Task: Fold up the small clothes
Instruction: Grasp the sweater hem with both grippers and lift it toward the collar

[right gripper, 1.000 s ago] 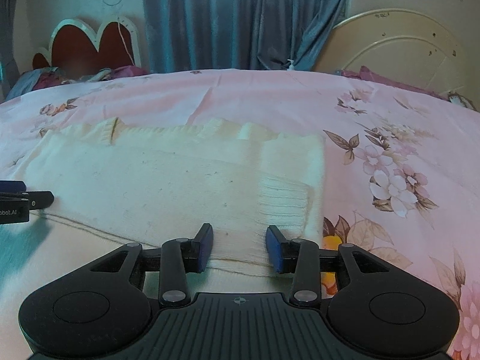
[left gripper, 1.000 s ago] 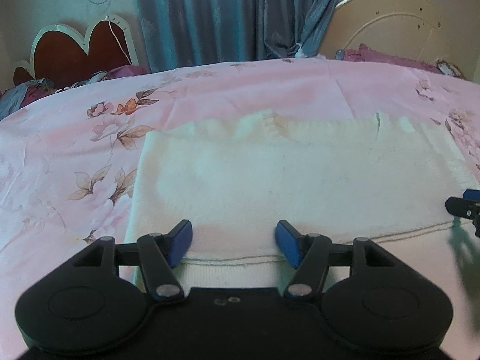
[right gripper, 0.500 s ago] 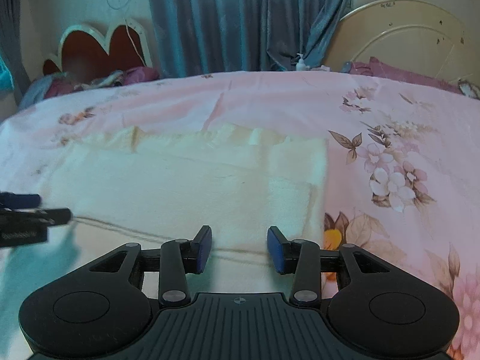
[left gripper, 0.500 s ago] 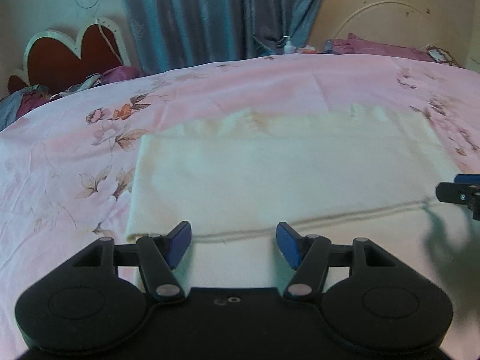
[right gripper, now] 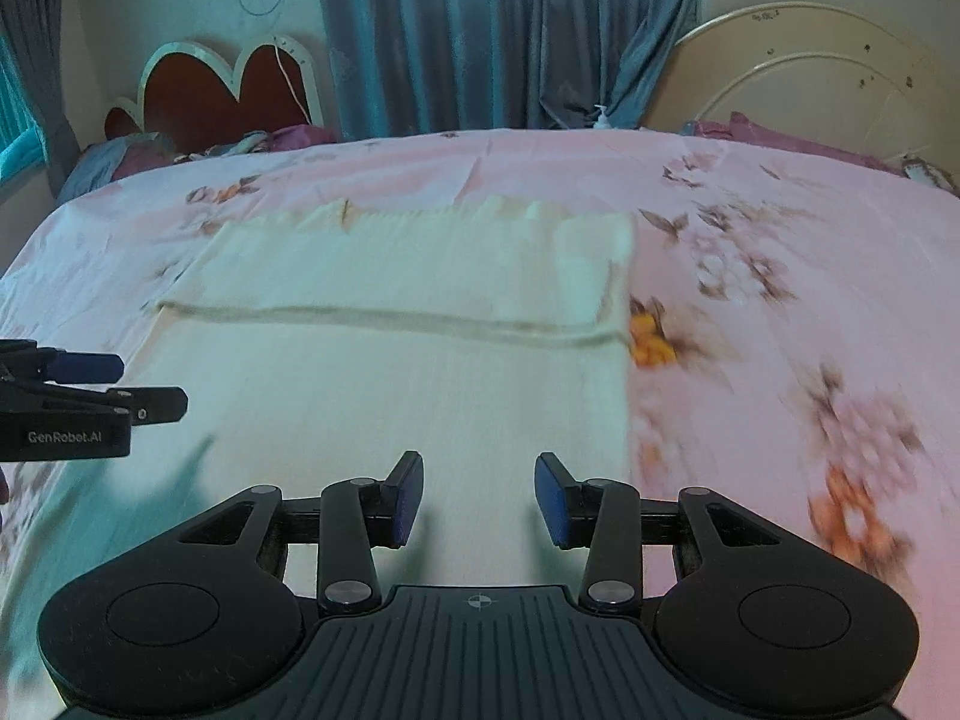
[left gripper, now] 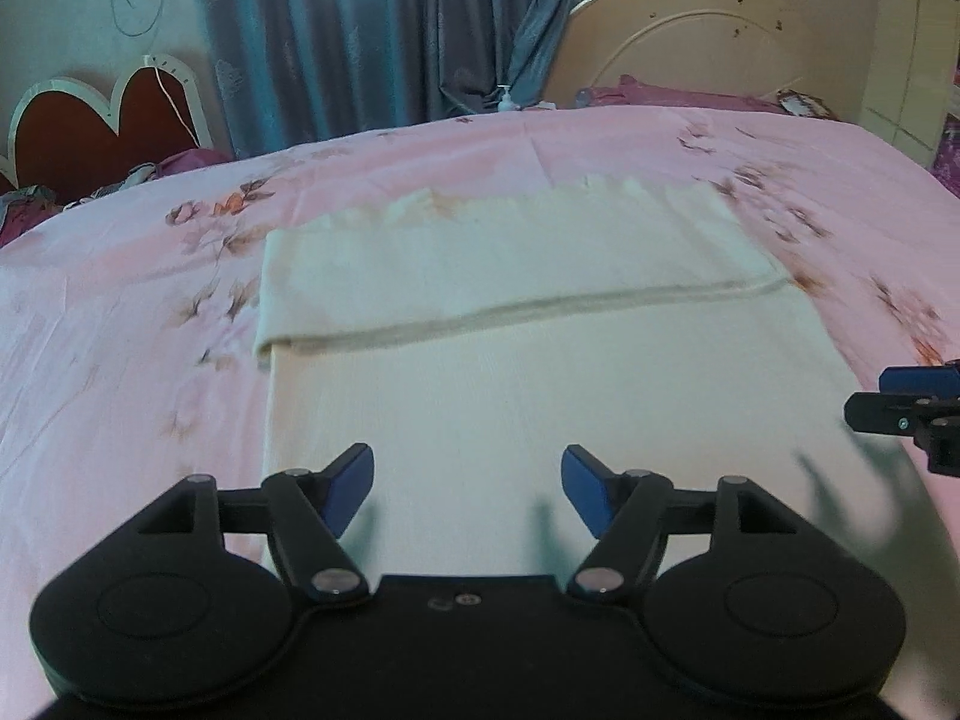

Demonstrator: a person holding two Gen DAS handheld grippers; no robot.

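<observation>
Both tools hang empty, the left tool point(left gripper: 468, 489) with jaws wide and the right tool point(right gripper: 479, 498) with jaws spread, above a cream garment point(left gripper: 540, 372) lying flat on a pink floral bed sheet point(right gripper: 780, 312). Blue curtains point(right gripper: 480, 30) and a heart-shaped board point(right gripper: 234, 90) stand behind. Since a second ago, both tools have pulled back from the fold edge. "GenRobot.AI" is printed on the left tool.

Cream knit garment point(left gripper: 540, 372) (matt), smooth cotton bedsheet point(left gripper: 120, 300)
</observation>
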